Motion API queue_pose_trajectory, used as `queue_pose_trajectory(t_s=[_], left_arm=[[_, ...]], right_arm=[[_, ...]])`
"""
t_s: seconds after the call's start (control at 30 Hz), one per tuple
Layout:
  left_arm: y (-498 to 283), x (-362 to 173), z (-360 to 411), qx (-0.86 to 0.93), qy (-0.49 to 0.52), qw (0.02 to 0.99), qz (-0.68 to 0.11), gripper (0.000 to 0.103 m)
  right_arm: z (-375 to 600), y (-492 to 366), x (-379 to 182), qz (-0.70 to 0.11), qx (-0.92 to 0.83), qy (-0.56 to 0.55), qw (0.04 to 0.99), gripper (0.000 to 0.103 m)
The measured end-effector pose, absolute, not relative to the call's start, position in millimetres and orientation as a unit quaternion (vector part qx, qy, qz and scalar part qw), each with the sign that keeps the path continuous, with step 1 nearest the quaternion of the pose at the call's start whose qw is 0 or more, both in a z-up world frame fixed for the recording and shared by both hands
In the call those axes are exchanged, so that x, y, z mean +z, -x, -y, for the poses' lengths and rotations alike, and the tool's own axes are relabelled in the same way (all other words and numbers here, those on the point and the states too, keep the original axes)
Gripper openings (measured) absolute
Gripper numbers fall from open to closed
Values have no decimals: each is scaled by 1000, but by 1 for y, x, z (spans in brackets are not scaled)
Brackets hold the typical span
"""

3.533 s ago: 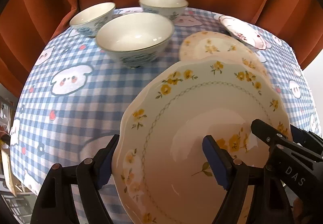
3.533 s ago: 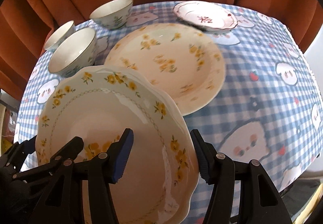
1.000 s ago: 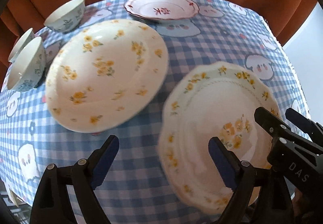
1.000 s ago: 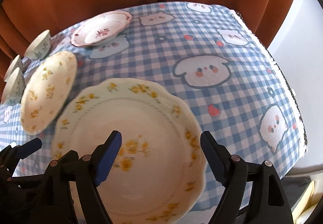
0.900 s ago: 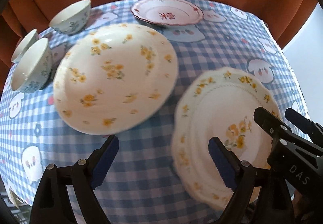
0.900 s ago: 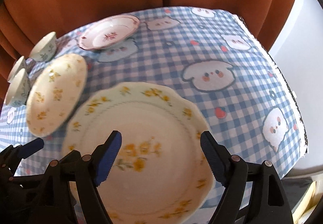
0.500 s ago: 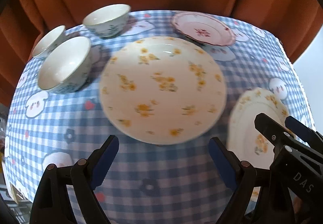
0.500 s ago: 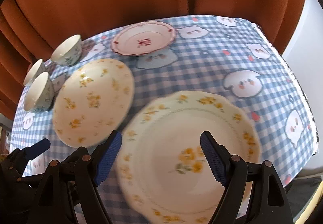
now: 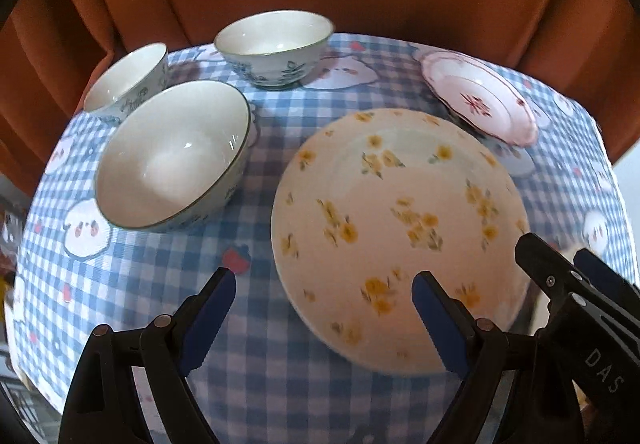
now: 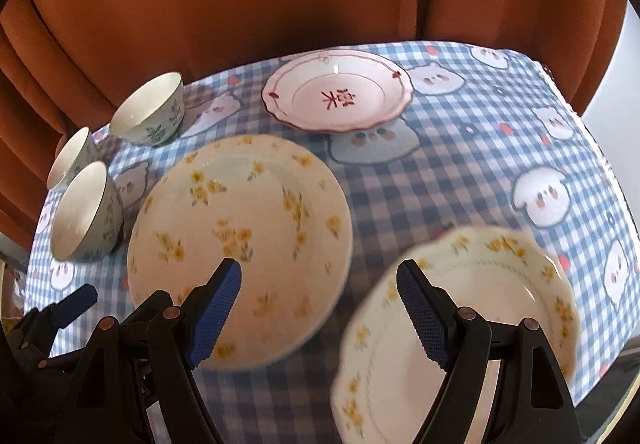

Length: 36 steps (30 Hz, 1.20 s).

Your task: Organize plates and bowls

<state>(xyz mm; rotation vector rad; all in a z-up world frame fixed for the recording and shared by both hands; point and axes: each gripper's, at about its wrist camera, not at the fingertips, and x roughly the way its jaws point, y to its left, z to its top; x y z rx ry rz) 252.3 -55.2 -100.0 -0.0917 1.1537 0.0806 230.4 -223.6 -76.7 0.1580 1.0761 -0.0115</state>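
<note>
Looking down from the left wrist: left gripper (image 9: pixel 324 298) spread wide, holding nothing, blue ribbed pads over checked cloth (image 9: pixel 256 344); round glossy yellow-flower plate (image 9: pixel 400 232) lying flat under the right pad; three smooth porcelain bowls (image 9: pixel 172 152) grouped beyond to the left; pink scalloped plate (image 9: pixel 478 102) far right. From the right wrist: right gripper (image 10: pixel 318 306) likewise released and empty, above the gap between that round plate and a scalloped yellow-flower plate (image 10: pixel 500 308) near the cloth's front edge.
</note>
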Motion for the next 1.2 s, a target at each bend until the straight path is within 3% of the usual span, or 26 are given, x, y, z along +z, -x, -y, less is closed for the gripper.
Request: queue_pose_trajectory(t_s=[0.2, 0.27, 0.63, 1.2], left_arm=[[-273, -117, 52, 63, 54, 830, -552, 89], [-280, -125, 50, 72, 52, 826, -557, 88], [-296, -142, 55, 69, 50, 824, -560, 75], [-230, -138, 20, 58, 27, 807, -587, 75]], right_arm=[[218, -262, -93, -519, 3, -70, 852, 82], [215, -270, -100, -522, 13, -67, 850, 77], [212, -303, -127, -542, 19, -50, 838, 69], [178, -248, -125, -573, 34, -46, 817, 67]])
